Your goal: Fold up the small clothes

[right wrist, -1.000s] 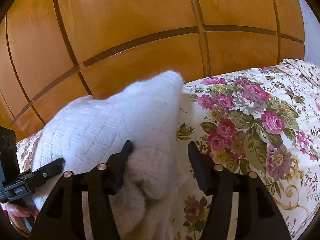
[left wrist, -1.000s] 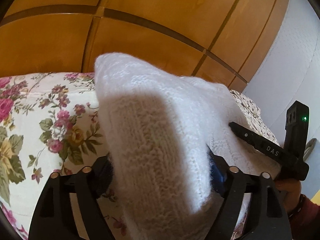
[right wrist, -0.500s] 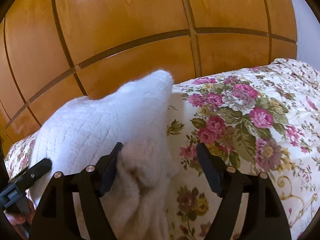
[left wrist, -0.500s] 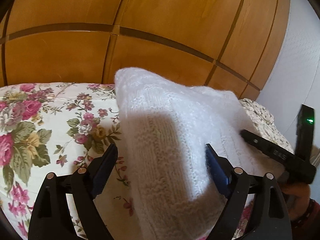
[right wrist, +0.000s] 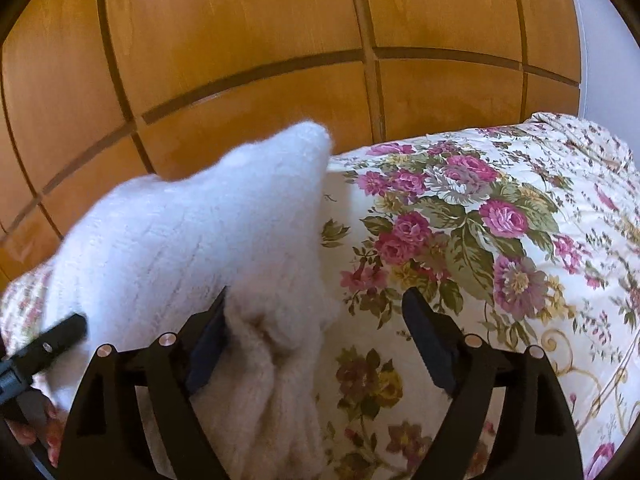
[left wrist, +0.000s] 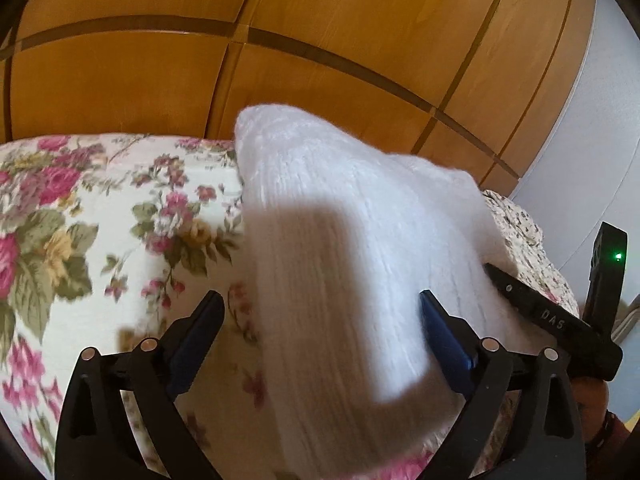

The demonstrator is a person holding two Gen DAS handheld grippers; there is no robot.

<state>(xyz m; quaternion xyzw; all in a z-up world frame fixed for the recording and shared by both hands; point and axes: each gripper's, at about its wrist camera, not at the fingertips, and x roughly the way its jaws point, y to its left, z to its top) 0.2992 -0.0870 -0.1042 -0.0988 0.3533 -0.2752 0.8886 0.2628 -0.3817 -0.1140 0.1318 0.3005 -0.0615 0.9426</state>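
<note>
A white knitted garment (left wrist: 340,248) lies folded in a thick bundle on the floral bedspread (left wrist: 100,240). My left gripper (left wrist: 320,320) straddles its near end. Its jaws are opening: the knit brushes the right finger (left wrist: 444,336), and the left finger stands apart from it. In the right wrist view the same garment (right wrist: 200,240) fills the left side. My right gripper (right wrist: 320,320) is opening too. The knit lies against its left finger (right wrist: 212,336), and bare bedspread (right wrist: 500,240) shows beside its right finger. Each view shows the other gripper at its edge.
A wooden panelled wardrobe (left wrist: 320,40) rises just behind the bed. A white wall (left wrist: 592,160) stands at the right. A person's hand (right wrist: 40,432) holds the left gripper's handle. Open bedspread stretches to the left and to the right of the garment.
Both pairs of jaws have spread wider and no longer pinch the knit. The garment has settled onto the bed. The left gripper has shifted a little to the left.
</note>
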